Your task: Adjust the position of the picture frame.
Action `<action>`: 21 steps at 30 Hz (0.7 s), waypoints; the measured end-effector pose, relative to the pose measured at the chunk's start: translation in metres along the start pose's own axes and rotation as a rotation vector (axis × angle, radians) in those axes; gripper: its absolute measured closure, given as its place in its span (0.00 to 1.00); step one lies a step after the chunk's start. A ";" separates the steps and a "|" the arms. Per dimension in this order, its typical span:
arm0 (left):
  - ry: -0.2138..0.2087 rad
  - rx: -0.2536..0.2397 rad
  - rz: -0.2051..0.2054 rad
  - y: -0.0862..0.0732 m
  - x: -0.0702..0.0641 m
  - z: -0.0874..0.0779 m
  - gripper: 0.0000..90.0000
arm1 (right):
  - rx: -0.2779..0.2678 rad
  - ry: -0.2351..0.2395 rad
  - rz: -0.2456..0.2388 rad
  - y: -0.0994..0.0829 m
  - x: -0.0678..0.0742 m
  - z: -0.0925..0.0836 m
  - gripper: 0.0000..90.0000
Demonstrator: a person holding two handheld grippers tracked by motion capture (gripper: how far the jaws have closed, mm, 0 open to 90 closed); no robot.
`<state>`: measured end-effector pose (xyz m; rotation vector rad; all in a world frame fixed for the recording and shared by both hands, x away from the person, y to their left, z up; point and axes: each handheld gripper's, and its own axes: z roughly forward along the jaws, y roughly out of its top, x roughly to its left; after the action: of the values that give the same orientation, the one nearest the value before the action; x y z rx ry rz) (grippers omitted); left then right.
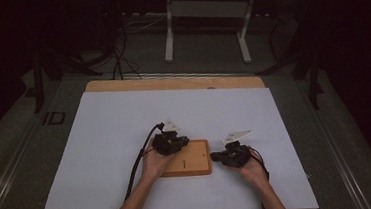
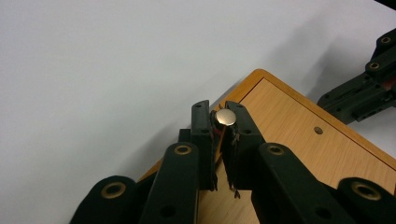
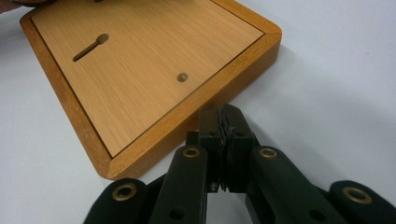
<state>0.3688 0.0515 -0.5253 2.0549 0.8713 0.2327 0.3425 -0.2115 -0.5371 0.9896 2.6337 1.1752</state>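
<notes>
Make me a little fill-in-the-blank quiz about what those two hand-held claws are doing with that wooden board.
1. The left gripper is shut on a small round ____ peg.
2. The wooden board lies on a ____ sheet.
3. The right gripper, its jaws together with nothing between them, rests beside the board's ____.
4. The board's top has a keyhole-shaped ____.

Missing words: metal; white; edge; slot

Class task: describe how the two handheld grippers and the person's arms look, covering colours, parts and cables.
Both the left gripper and the right gripper are black, with linked jaw arms joined by brass-coloured rivets. Each carries a pale three-cornered plate on top and trails a black cable. The forearms are bare, with no sleeves in view.
</notes>
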 end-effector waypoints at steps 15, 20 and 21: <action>-0.038 -0.009 -0.013 -0.003 0.004 -0.010 0.71 | -0.021 -0.033 -0.002 0.000 -0.002 -0.003 0.90; -0.024 -0.017 -0.025 -0.007 0.007 -0.018 0.65 | -0.030 -0.038 -0.001 0.000 -0.003 -0.004 0.89; -0.018 -0.017 -0.022 -0.008 0.008 -0.019 0.64 | -0.033 -0.037 -0.001 0.000 -0.003 -0.004 0.89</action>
<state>0.3616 0.0721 -0.5209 2.0278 0.8775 0.2092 0.3439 -0.2157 -0.5349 0.9942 2.5780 1.1840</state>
